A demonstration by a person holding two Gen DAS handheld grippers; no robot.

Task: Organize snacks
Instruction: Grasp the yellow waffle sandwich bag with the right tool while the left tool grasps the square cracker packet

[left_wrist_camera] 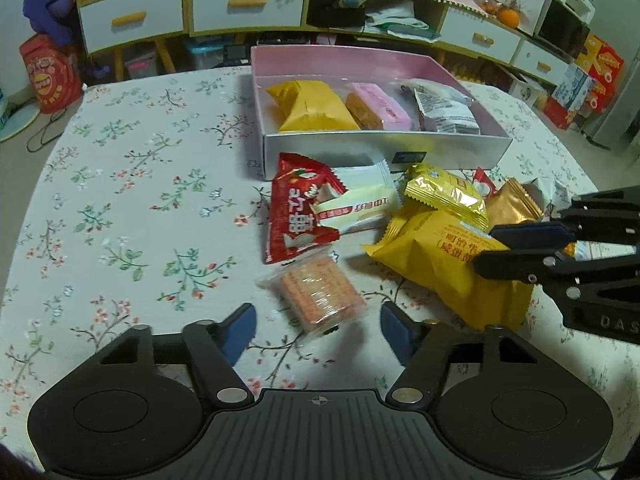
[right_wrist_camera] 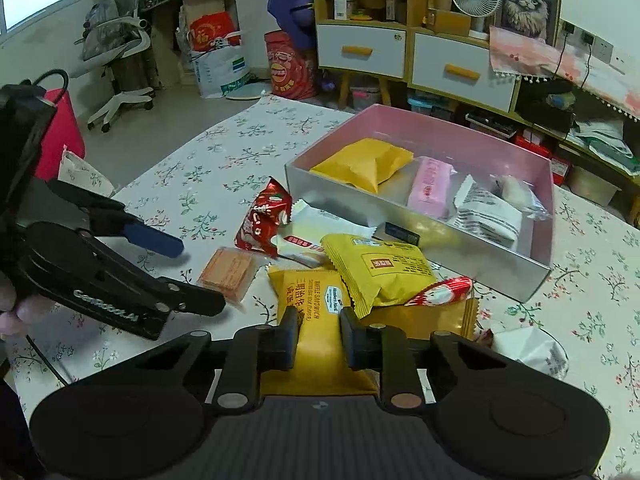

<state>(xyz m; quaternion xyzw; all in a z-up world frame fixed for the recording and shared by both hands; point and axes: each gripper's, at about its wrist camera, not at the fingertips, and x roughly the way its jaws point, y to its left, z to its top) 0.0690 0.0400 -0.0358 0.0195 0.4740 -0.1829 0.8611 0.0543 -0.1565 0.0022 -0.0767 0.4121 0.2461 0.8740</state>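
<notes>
A pink-lined box (left_wrist_camera: 384, 148) (right_wrist_camera: 416, 248) on the floral table holds a yellow pack (left_wrist_camera: 316, 108), a pink bar (left_wrist_camera: 384, 108) and white packets. Loose snacks lie in front of it: a red pack (left_wrist_camera: 296, 208), a white bar (left_wrist_camera: 360, 204), a gold pack (left_wrist_camera: 448, 194) and a large yellow sandwich pack (left_wrist_camera: 440, 268) (right_wrist_camera: 316, 344). My left gripper (left_wrist_camera: 318, 326) (right_wrist_camera: 200, 276) is open around a clear-wrapped orange cracker pack (left_wrist_camera: 316, 294) (right_wrist_camera: 228, 274). My right gripper (right_wrist_camera: 319, 336) (left_wrist_camera: 486, 246) is shut on the large yellow sandwich pack.
A cabinet with white drawers (left_wrist_camera: 244, 4) stands behind the table. A red snack bag (left_wrist_camera: 48, 76) sits on the floor at left. A white wrapper (right_wrist_camera: 532, 350) lies on the table near my right gripper. An office chair (right_wrist_camera: 116, 64) stands further back.
</notes>
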